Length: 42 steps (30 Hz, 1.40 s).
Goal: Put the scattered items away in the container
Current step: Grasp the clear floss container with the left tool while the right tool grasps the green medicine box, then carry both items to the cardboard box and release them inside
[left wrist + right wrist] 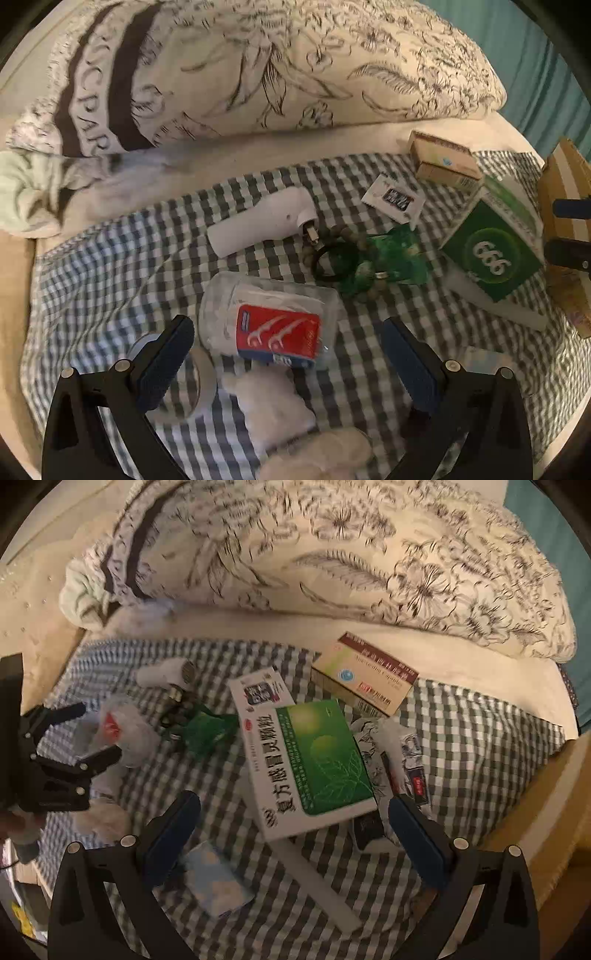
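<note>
Plainly, both grippers stand spread wide with nothing between their pads. The left gripper points steeply down at the checked cloth; its blue-padded fingers straddle a clear floss-pick jar lying on its side with a red label, though neither pad touches it. A roll of tape lies just beside the left finger, and a white fluffy thing sits low between the fingers. Beyond lie a white handheld device, a bead bracelet with a dark ring and a green packet. The right gripper also gapes, its fingers on either side of the near corner of a green-and-white medicine box, not touching it. A pale blue tissue pack lies by its left finger, a tan box farther off near the flowered pillow. A cardboard container shows at the right edge of the left view.
</note>
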Tool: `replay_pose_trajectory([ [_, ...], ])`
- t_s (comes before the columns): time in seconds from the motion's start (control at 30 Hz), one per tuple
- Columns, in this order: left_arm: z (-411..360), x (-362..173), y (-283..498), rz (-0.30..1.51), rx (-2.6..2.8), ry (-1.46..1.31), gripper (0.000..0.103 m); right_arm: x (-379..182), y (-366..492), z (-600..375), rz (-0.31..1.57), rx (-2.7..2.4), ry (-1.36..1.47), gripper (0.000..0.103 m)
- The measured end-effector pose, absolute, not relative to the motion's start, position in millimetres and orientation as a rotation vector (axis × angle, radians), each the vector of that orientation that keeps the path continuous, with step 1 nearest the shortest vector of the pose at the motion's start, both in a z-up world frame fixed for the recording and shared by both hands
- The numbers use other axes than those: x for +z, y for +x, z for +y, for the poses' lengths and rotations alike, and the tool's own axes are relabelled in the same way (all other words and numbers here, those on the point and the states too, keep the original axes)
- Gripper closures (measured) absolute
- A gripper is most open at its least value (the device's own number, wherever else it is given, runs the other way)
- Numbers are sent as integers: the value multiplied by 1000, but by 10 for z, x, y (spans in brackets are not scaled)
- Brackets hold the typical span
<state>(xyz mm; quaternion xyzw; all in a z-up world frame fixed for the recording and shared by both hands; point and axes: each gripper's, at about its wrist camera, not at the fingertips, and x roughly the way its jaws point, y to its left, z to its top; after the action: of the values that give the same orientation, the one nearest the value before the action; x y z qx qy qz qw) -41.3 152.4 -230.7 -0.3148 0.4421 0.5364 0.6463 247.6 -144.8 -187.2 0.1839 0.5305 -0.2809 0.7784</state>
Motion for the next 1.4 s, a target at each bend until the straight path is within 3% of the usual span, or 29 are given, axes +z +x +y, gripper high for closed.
replay_pose_trajectory([
  [0.53,1948,-2943,-434,1105,1029,-732,0,-2493,2705,-1859,1290,-619,453,1],
  [0.57,1945,-2934,-428,1098,1023,-730,6,-2499,2700,-1848,1282,-610,455,5],
  [0.6,1936,-2913,-418,1097,1020,-724,13,-2485,2695,-1832,1268,-600,456,17],
  [0.83,1769,-2598,-485,1017,1047,-748,13,-2284,2623,-1658,1267,-610,465,21],
  [1.4,1038,-1172,-565,916,1062,-777,13,-985,2283,-766,1133,-635,399,23],
])
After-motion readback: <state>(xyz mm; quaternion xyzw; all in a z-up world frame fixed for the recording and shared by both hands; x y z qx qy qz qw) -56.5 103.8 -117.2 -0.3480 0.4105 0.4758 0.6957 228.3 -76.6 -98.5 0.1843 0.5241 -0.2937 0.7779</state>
